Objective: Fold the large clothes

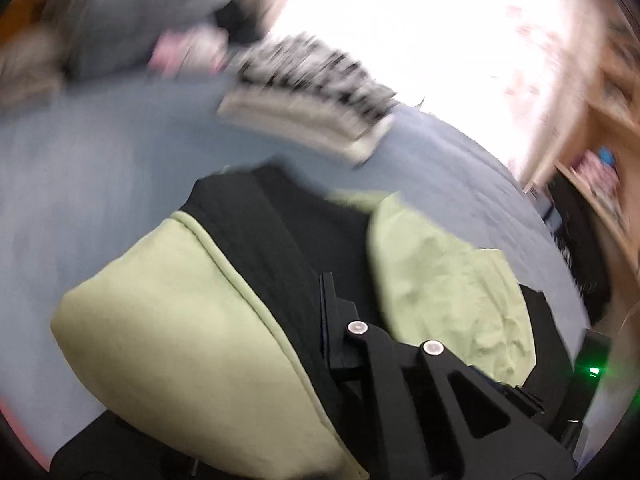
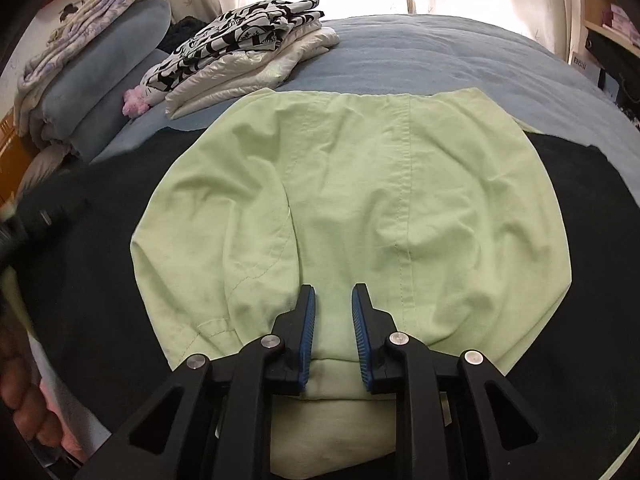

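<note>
Two grippers were at the pale green cotton garment (image 2: 352, 200), and the right one was plainly the better placed. The garment lay spread on a black cloth (image 2: 88, 264) over the blue-covered bed (image 2: 460, 52), and your right gripper (image 2: 333, 294) sat at its near edge, pointing along the stitched seam that ran straight away from you toward the far hem. Its jaws stood parted with the blue pads (image 2: 308, 340) bare — nothing was between them, only green fabric beneath.

That seam gave the long axis: the garment stretched directly ahead of the right jaws, so a fold of the near edge over the far one would, I judge, have started there.

Your left gripper (image 1: 336, 320) was off to the garment's left side, over the black cloth between two green portions (image 1: 168, 320). That view was badly smeared, and I could not tell whether its jaws were parted or closed.

A stack of folded clothes, black-and-white print on top (image 2: 248, 36), lay well apart beyond the far left corner.
</note>
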A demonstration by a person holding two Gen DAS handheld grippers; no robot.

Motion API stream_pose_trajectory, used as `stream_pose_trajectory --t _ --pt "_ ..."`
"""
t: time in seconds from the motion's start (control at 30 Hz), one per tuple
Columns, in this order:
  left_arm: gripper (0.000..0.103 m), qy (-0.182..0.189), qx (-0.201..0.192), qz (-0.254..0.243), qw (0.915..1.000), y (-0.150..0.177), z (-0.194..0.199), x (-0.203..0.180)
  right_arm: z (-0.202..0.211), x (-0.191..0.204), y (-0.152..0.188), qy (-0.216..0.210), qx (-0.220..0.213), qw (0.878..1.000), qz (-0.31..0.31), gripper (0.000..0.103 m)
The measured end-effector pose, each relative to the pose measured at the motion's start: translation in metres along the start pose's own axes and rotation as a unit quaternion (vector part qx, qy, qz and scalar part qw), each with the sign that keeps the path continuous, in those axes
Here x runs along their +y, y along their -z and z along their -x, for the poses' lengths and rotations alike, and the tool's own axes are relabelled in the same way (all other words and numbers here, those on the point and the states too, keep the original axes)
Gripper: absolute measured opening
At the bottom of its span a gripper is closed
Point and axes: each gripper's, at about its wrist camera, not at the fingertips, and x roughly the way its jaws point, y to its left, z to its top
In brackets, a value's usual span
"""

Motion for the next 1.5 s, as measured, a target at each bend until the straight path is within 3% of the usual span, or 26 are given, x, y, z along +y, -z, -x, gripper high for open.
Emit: stream_pose_trajectory --t 0.17,0.33,0.43,0.57,0.73,0.87,0.93,1.03,1.1,1.2,1.33,1.43,1.5 --pt "0.003 0.060 -0.068 -0.114 0.9893 -0.020 0.028 -0.088 0.005 -0.012 0.000 -0.039 0.003 0.999 -0.025 0.021" --pt "0.003 0.128 -0.062 -0.182 0.9730 -0.017 0.026 -0.170 0.021 -0.037 0.002 -0.111 0.028 0.992 -0.051 0.020" --pt "0.003 0.159 -0.051 -0.221 0.9608 -0.007 0.020 -0.216 0.055 -0.083 0.005 -0.147 0.026 0.983 -0.104 0.021" --pt "0.003 0.195 -0.023 -0.242 0.9501 0.018 0.014 -0.271 0.108 -0.160 0.019 -0.071 -0.025 0.983 -0.168 0.021" --pt "0.003 0.224 0.032 -0.304 0.9254 0.081 -0.008 -0.345 0.155 -0.245 0.044 0.004 -0.088 0.962 -0.260 0.021" --pt "0.005 0.185 0.149 -0.375 0.8963 0.151 -0.067 -0.382 0.149 -0.269 0.058 0.033 -0.078 0.955 -0.283 0.021" --pt "0.010 0.158 0.180 -0.388 0.8900 0.171 -0.086 -0.385 0.141 -0.274 0.065 0.028 -0.067 0.953 -0.294 0.021" --pt "0.018 0.173 0.176 -0.387 0.8883 0.170 -0.085 -0.384 0.132 -0.274 0.072 0.025 -0.062 0.951 -0.301 0.021" --pt "0.037 0.203 0.201 -0.381 0.8794 0.163 -0.083 -0.382 0.128 -0.280 0.074 0.023 -0.058 0.950 -0.304 0.021" --pt "0.057 0.225 0.205 -0.370 0.8780 0.150 -0.072 -0.378 0.127 -0.278 0.070 0.021 -0.067 0.948 -0.311 0.022" --pt "0.058 0.241 0.198 -0.338 0.8878 0.132 -0.047 -0.363 0.140 -0.291 0.071 0.015 -0.085 0.948 -0.305 0.029" --pt "0.058 0.243 0.182 -0.309 0.9012 0.109 -0.013 -0.338 0.151 -0.288 0.056 0.000 -0.092 0.951 -0.296 0.029" --pt "0.058 0.234 0.166 -0.277 0.9170 0.085 -0.004 -0.315 0.157 -0.286 0.041 -0.013 -0.100 0.952 -0.290 0.030"
